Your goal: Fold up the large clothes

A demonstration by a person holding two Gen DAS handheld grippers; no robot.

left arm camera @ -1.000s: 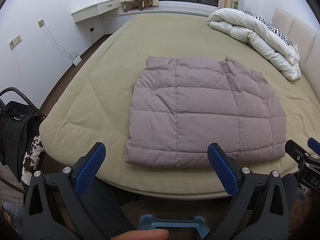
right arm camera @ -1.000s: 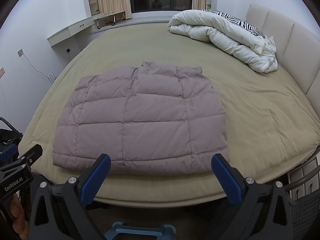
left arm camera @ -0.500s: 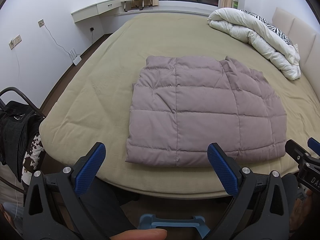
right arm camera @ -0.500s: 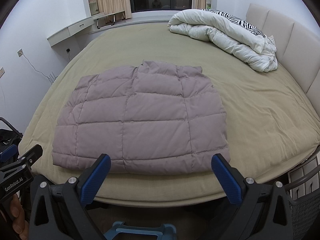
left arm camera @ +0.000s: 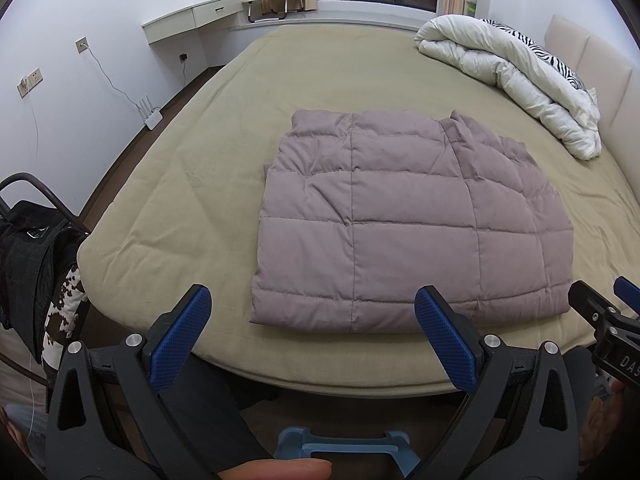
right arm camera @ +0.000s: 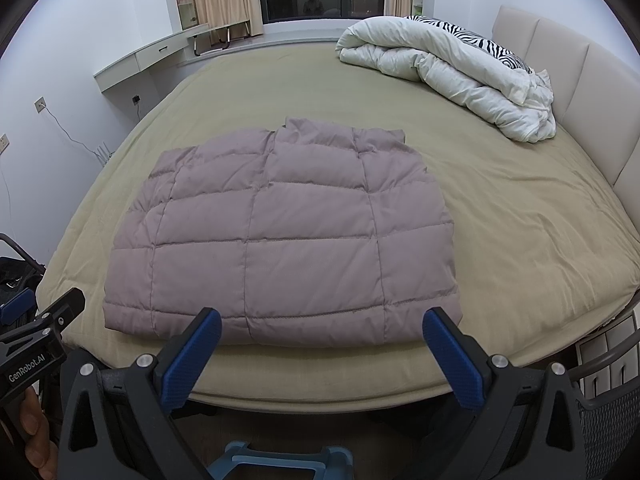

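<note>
A mauve quilted puffer jacket lies folded flat on the olive bed, near the bed's front edge. It also shows in the right wrist view. My left gripper is open and empty, held off the front edge of the bed, near the jacket's near left part. My right gripper is open and empty, just short of the jacket's near hem. Each gripper shows at the edge of the other's view: the right one, the left one.
A rolled white duvet with a zebra-print pillow lies at the far right by the padded headboard. A dark bag on a chair stands left of the bed. A mesh basket stands at the right. A wall desk is far left.
</note>
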